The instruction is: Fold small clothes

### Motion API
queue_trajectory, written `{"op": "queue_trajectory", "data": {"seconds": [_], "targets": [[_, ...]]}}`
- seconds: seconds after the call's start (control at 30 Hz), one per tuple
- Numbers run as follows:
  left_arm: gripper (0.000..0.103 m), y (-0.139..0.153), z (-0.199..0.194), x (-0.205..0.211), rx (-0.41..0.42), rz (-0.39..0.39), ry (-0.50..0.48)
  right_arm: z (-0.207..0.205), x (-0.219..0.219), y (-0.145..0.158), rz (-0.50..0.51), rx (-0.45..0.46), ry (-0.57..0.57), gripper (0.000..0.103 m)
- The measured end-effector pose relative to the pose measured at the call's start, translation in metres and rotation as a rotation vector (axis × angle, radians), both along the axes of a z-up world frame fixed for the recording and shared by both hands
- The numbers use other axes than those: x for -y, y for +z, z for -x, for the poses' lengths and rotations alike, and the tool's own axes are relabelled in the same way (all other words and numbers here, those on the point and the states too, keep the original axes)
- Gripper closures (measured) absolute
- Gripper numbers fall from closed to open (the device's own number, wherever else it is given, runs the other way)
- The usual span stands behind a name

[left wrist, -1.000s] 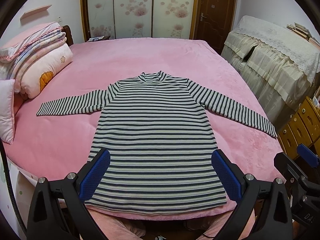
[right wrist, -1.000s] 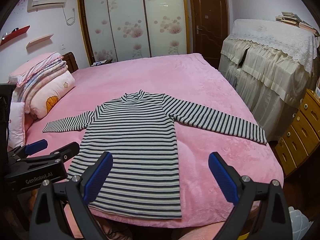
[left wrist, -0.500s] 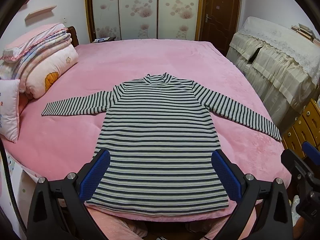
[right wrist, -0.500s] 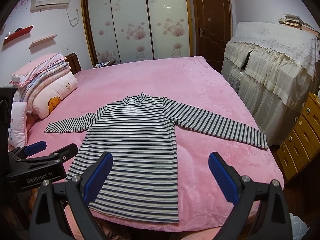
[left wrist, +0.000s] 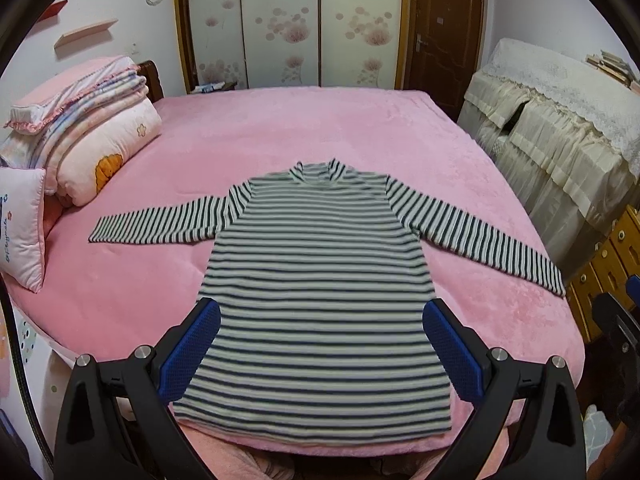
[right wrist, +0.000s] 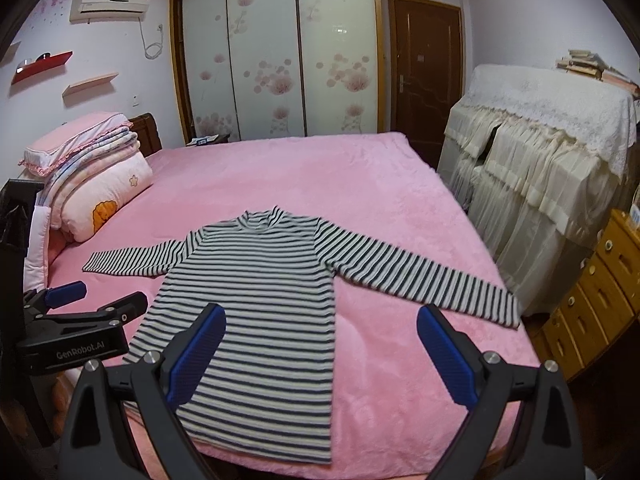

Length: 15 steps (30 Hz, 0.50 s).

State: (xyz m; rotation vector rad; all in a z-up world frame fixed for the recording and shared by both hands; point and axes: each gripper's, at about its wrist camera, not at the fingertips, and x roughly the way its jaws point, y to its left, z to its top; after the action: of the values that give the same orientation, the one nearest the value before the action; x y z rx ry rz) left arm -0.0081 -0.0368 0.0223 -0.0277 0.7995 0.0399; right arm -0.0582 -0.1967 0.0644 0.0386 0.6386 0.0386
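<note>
A small black-and-white striped long-sleeved top lies flat on the pink bed, collar away from me, both sleeves spread out, hem at the near bed edge. It also shows in the right wrist view. My left gripper is open and empty, held above the hem. My right gripper is open and empty, over the top's right side and the bare bed beside it. The left gripper also shows at the left of the right wrist view.
Folded quilts and pillows are stacked at the bed's left. A lace-covered cabinet and wooden drawers stand on the right. Sliding wardrobe doors and a brown door are behind the bed.
Both grippers have drawn back and risen a little; the top sits smaller and farther in both views. The top has not moved. Both grippers stay open.
</note>
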Motion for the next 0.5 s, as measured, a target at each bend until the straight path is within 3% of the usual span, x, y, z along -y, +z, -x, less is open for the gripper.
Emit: {"op": "queue_trajectory", "data": {"seconds": [0.5], "targets": [[0.001, 0.042, -0.030, 0.064, 0.103, -0.106, -0.087, 0.003, 0.058, 0.033, 0.097, 0.125, -0.111, 0.006]]}}
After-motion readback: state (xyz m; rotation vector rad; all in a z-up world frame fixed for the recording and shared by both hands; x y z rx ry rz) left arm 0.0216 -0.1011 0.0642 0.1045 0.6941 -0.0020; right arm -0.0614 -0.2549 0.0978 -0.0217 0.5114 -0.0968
